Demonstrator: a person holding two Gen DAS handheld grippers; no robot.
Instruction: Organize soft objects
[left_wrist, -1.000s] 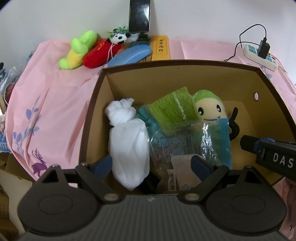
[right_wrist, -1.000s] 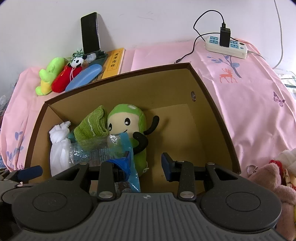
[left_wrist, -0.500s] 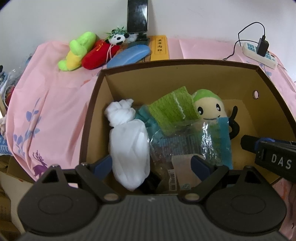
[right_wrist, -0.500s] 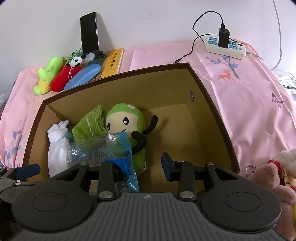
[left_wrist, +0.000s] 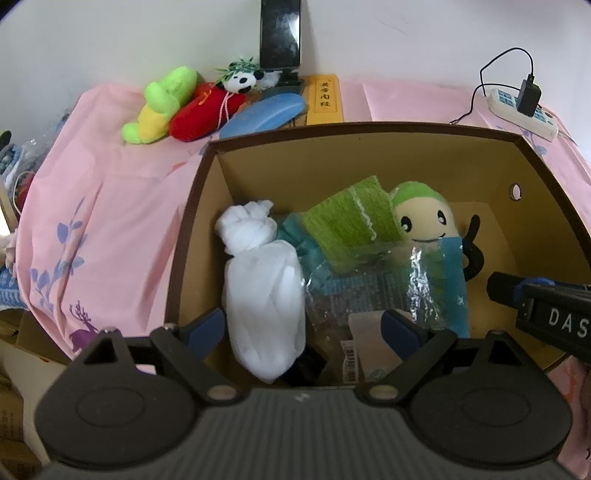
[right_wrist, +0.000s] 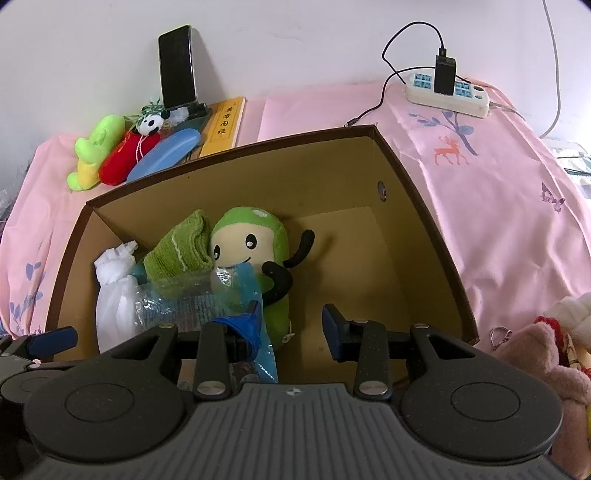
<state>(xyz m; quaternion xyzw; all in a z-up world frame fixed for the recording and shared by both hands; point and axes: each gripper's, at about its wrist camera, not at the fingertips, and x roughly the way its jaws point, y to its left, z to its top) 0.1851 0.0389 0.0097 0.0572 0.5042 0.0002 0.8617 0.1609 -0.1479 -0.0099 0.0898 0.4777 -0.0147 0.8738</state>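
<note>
Writing first: "DAS" in white letters on the black body of the right tool (left_wrist: 546, 314), seen from the left wrist cam; rest of the word cut off by the frame edge. Yellow book (left_wrist: 325, 98) at the back has a column of characters on its cover, too small to read. A barcode label shows on the clear plastic packet (left_wrist: 354, 306) inside the cardboard box (left_wrist: 192, 229); digits not legible.

Box contents, left to right: white knotted cloth bundle (left_wrist: 264, 295), green folded towel (left_wrist: 351, 221) lying over the packet, green-capped plush (left_wrist: 424, 221) w/ a smiling face & black arms. The box's right half is bare floor.

Left tool (left_wrist: 303, 328): fingers spread wide, hanging over the bundle & packet, pinching nothing.

Right tool (right_wrist: 291, 328): fingers apart w/ a moderate gap over the box floor, nothing between them. Its left finger (right_wrist: 240, 332) sits against the blue edge of the packet; can't tell if they touch.

Only the right cam shows: pink plush (right_wrist: 543, 362) outside the box at far right on the pink cloth (right_wrist: 498, 206), w/ deer & butterfly prints. Both cams show the green-yellow plush (right_wrist: 94, 151), red plush (right_wrist: 123, 158) w/ panda (right_wrist: 149, 123), blue case (right_wrist: 166, 155), phone (right_wrist: 177, 66) propped on the wall & power strip (right_wrist: 448, 94) w/ a black charger plugged in.
</note>
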